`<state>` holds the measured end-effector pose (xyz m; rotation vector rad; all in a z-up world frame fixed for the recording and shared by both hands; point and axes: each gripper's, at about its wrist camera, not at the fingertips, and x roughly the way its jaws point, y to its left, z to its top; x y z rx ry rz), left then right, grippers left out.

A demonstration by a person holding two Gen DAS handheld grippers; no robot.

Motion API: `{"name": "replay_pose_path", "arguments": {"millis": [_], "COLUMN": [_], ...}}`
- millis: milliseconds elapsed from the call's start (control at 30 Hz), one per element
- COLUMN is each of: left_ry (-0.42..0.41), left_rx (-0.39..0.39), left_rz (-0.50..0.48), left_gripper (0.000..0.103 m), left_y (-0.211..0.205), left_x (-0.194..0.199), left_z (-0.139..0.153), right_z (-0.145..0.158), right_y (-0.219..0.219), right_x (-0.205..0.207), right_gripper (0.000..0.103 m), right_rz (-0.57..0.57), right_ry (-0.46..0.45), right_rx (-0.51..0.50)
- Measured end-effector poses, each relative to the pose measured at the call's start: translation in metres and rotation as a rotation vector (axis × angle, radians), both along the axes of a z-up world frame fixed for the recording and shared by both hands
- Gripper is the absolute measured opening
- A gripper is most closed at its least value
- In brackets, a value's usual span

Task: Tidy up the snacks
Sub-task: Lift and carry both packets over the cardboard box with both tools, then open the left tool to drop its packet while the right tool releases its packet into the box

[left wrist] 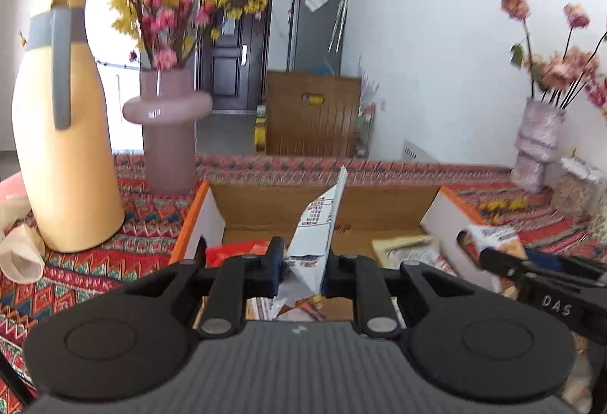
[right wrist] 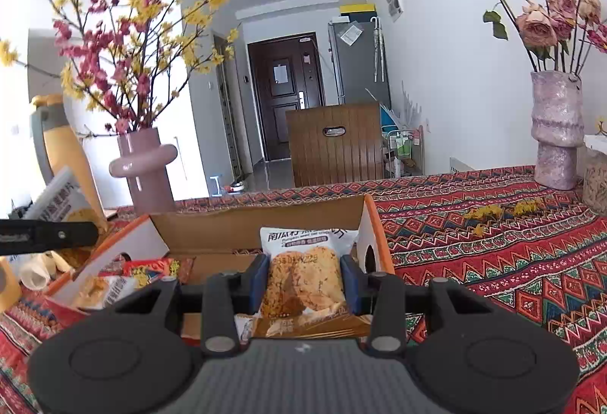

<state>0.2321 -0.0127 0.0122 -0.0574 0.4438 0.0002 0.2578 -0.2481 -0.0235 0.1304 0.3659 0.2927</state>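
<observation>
The left gripper [left wrist: 303, 262] is clamped edge-on upon a white snack packet [left wrist: 322, 220] whose print is too blurred to read, and the right gripper [right wrist: 303, 281] pinches a cracker packet [right wrist: 303, 273] by its sides; both packets hang over an open cardboard box [right wrist: 265, 224], whose near contents the gripper bodies mostly hide. The box sits on a red patterned tablecloth [right wrist: 493, 254], with a yellow jug [left wrist: 60, 133] and a pink vase [left wrist: 167, 126] at the left and a mottled vase [right wrist: 555, 129] at the far right. Beyond the table, a hallway leads to a dark door [right wrist: 288, 91].
</observation>
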Motion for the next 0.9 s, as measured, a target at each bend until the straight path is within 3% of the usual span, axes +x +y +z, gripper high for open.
{"name": "replay_pose_path", "arguments": {"millis": [267,333,400,500,600,667,900], "left_ry": [0.008,0.000,-0.020,-0.047,-0.053,-0.050,-0.095], "left_rx": [-0.026,-0.035,-0.034,-0.025,-0.019,-0.016,-0.026], "left_rz": [-0.007,-0.004,0.012,0.031,0.041,0.058,0.059], "left_gripper": [0.022,0.034,0.061,0.079,0.093,0.101,0.103], "left_y": [0.006,0.007,0.007,0.007,0.006,0.006,0.000], "left_x": [-0.003,-0.006,-0.009,-0.014,-0.017,-0.018,-0.036], "left_z": [-0.007,-0.007,-0.006,-0.003,-0.002,-0.002,0.019], "right_z": [-0.006,-0.006,-0.005,-0.002,0.000,0.000,0.000], "right_y": [0.003,0.000,-0.002,-0.005,-0.008,-0.008,-0.014], "right_x": [0.003,0.002,-0.001,-0.005,-0.009,-0.009,-0.010], "right_gripper": [0.040,0.042,0.060,0.088,0.096,0.103,0.103], "right_rz": [-0.014,-0.020,-0.031,-0.051,-0.058,-0.069,-0.081], "right_ry": [0.014,0.014,0.005,-0.015,-0.025,-0.020,0.000], "right_rx": [-0.016,-0.007,0.002,0.019,0.031,0.026,0.050]}}
